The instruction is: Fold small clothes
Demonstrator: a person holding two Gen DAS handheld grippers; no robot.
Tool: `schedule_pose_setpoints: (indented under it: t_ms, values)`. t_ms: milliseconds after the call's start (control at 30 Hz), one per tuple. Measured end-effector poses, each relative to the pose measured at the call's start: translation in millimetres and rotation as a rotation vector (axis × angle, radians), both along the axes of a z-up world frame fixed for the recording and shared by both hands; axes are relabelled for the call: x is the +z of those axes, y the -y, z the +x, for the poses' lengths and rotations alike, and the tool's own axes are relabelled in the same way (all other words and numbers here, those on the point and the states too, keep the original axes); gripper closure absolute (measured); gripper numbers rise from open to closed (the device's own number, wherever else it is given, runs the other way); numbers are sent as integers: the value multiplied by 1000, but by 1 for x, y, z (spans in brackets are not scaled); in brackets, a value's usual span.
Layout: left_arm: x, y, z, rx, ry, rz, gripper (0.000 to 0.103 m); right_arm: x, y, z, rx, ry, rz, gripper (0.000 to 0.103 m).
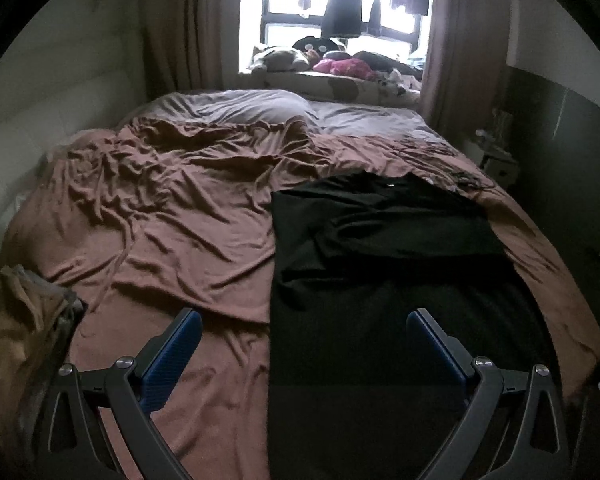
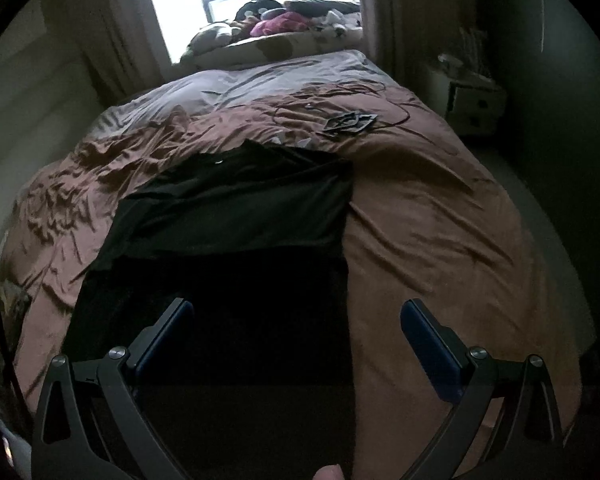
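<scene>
We see the black garment (image 1: pixel 380 248) spread flat on the brown bedsheet (image 1: pixel 172 216), its upper part folded over in creases toward the window end, its near part running straight down toward us. Relative to the garment, the left gripper (image 1: pixel 304 320) hangs over its near left edge, jaws spread wide, blue pads (image 1: pixel 172 356) clear of any cloth, nothing gripped. The right gripper (image 2: pixel 296 312) sits above the garment's near dark part, jaws also fully spread and empty. Left of the garment we note a crumpled tan cloth (image 1: pixel 24 320) at the bed's edge. Beyond the garment's far right corner lies a small dark patterned item (image 2: pixel 350 122) with a thin cable near it. Farther past the garment: grey bedding (image 1: pixel 236 110), then a window sill with plush toys (image 1: pixel 340 65), curtains (image 1: pixel 456 40) on either side, dark clothes hanging in the window (image 1: pixel 342 4).
</scene>
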State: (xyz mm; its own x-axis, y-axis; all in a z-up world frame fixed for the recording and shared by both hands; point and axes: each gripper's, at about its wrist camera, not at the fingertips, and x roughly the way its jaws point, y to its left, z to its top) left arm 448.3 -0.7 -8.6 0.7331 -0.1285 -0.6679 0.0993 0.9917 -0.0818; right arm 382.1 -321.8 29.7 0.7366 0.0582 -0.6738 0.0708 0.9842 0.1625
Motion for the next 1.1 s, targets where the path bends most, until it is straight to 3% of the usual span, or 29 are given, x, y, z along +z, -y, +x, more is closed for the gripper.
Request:
schedule_pose_setpoints:
  t_ms: [667,800,933,1000,1100]
  values:
    - [-22,-34,-112,30,45,-100,0,-24,-3,-142,24,62,11,1]
    - [-34,-42,-121,9,28,-153,0,-36,0,-159,13,58,45,1]
    - [-50,-45,-124,7,3,-152,0,-53,2,-168,6,45,70,1]
    - [-59,-48,-124,22,-17,-153,3,-59,0,-170,2,42,71,3]
    - [-78,-51,-120,17,-73,-165,16,-74,-3,-172,6,23,92,12]
